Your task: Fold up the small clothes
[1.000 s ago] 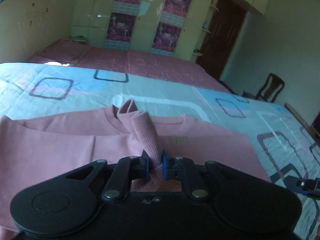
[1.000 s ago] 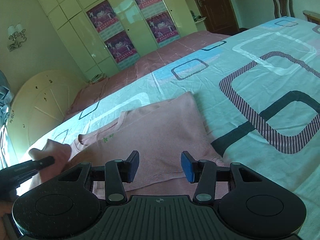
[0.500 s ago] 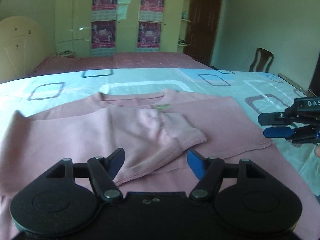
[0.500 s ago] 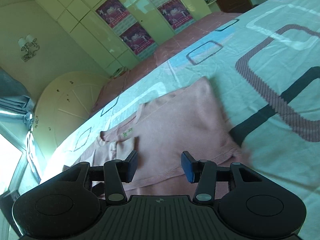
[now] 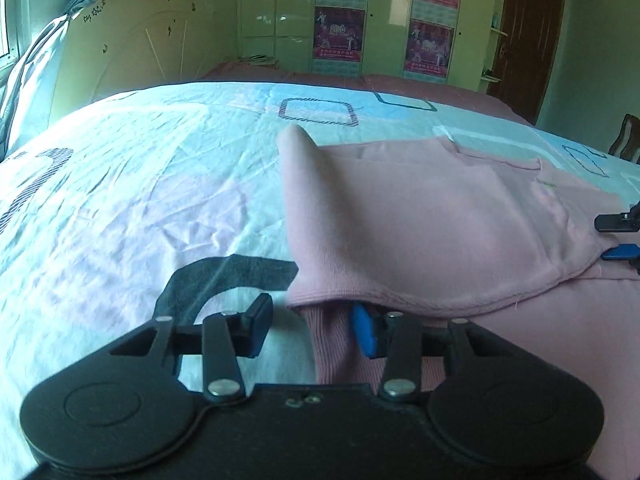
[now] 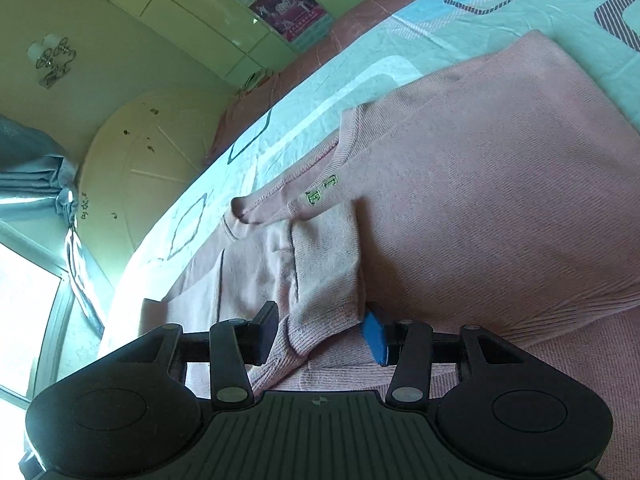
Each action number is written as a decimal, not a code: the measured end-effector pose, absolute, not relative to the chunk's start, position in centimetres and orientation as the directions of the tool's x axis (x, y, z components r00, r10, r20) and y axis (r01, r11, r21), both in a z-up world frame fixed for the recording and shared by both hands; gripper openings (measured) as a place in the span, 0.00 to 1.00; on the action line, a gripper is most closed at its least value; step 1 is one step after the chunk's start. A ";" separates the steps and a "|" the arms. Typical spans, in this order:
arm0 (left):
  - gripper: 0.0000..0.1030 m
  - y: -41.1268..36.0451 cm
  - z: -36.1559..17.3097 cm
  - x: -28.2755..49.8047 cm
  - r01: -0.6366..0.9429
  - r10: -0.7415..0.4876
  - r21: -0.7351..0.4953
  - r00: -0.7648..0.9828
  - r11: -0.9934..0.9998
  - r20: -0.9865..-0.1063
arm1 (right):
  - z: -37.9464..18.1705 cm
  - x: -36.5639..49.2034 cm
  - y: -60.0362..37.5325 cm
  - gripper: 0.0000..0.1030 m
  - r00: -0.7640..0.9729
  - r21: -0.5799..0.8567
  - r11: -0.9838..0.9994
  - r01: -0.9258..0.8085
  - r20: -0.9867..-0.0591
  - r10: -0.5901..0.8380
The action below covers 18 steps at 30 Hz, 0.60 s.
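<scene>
Both sleeves now lie folded across the pink sweater [image 5: 440, 216], which rests on the patterned bedsheet [image 5: 140, 184]. We have let the cuff go: our left gripper [image 5: 312, 330] gapes wide at the sweater's left hem corner, our right gripper [image 6: 320, 332] equally wide beside the folded cuff [image 6: 324, 264], holding nothing. Side folds likely come next.

Daylight enters from window [image 6: 24, 312] at left, blown out to white in right wrist view; glare washes bedsheet [image 5: 120, 208] nr that side; far wall & wardrobe [image 5: 280, 20] dimmer w/ greenish cast, small reflections on doors; strong fisheye bend at edges, dark corners; slight softness overall, esp. left wrist view.
</scene>
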<state>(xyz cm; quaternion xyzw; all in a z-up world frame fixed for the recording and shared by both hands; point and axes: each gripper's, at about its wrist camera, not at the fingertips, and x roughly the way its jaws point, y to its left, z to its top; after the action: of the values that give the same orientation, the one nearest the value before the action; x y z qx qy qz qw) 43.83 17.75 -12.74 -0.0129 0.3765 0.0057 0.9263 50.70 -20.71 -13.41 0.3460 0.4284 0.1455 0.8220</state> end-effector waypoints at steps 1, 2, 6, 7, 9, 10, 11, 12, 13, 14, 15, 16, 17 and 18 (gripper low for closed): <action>0.23 17.7 -12.7 44.1 0.001 -0.006 -0.009 0.715 1.000 -0.699 | -13.2 51.0 -20.3 0.45 0.588 0.675 0.737 0.046 -0.614 0.526; 0.17 17.6 -12.7 44.4 0.009 0.007 0.020 0.715 1.000 -0.700 | -12.9 51.1 -19.8 0.22 0.585 0.653 0.757 0.027 -0.624 0.517; 0.11 18.7 -12.5 44.4 0.003 -0.003 -0.001 0.720 1.000 -0.694 | -10.2 51.0 -18.5 0.05 0.622 0.567 0.822 -0.058 -0.624 0.474; 0.10 19.0 -12.5 44.4 0.006 -0.014 -0.013 0.718 1.000 -0.696 | -8.7 50.6 -18.3 0.05 0.658 0.540 0.836 -0.096 -0.596 0.460; 0.10 19.5 -12.5 43.9 0.016 -0.028 -0.024 0.716 1.000 -0.697 | -5.5 49.3 -18.7 0.05 0.742 0.502 0.851 -0.155 -0.509 0.436; 0.10 19.6 -12.6 43.9 0.024 -0.034 -0.024 0.714 0.999 -0.699 | -4.2 48.3 -18.9 0.05 0.783 0.471 0.863 -0.185 -0.460 0.419; 0.10 19.6 -12.7 43.9 0.032 -0.038 -0.022 0.712 0.999 -0.701 | -3.7 47.5 -19.0 0.05 0.812 0.433 0.875 -0.217 -0.417 0.408; 0.09 19.6 -12.9 44.3 0.037 -0.039 -0.018 0.710 0.999 -0.704 | -4.4 47.5 -18.9 0.05 0.811 0.379 0.899 -0.220 -0.441 0.385; 0.09 19.5 -12.9 44.2 0.041 -0.039 -0.015 0.708 0.999 -0.705 | -6.2 48.2 -18.7 0.05 0.771 0.333 0.924 -0.187 -0.533 0.348; 0.09 19.5 -12.9 44.3 0.042 -0.041 -0.017 0.706 0.999 -0.707 | -8.4 49.1 -18.9 0.05 0.720 0.332 0.933 -0.141 -0.613 0.327; 0.09 19.6 -13.0 44.4 0.042 -0.044 -0.020 0.704 0.999 -0.709 | -10.1 49.3 -19.3 0.05 0.690 0.360 0.927 -0.107 -0.644 0.330; 0.09 19.6 -13.0 44.4 0.044 -0.045 -0.020 0.703 0.999 -0.710 | -11.1 49.0 -19.6 0.05 0.686 0.367 0.925 -0.094 -0.650 0.327; 0.09 19.6 -13.0 44.4 0.047 -0.047 -0.019 0.701 0.999 -0.711 | -11.7 48.6 -19.7 0.05 0.689 0.369 0.925 -0.089 -0.647 0.325; 0.09 19.6 -13.0 44.4 0.051 -0.047 -0.016 0.701 0.999 -0.712 | -12.2 48.2 -19.7 0.05 0.690 0.382 0.921 -0.081 -0.645 0.328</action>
<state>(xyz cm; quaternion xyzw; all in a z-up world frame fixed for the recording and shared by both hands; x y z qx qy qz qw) 44.37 19.57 -13.02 0.0022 0.3858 -0.0266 0.9222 48.18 -19.68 -12.20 0.1642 0.3772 0.1131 0.9044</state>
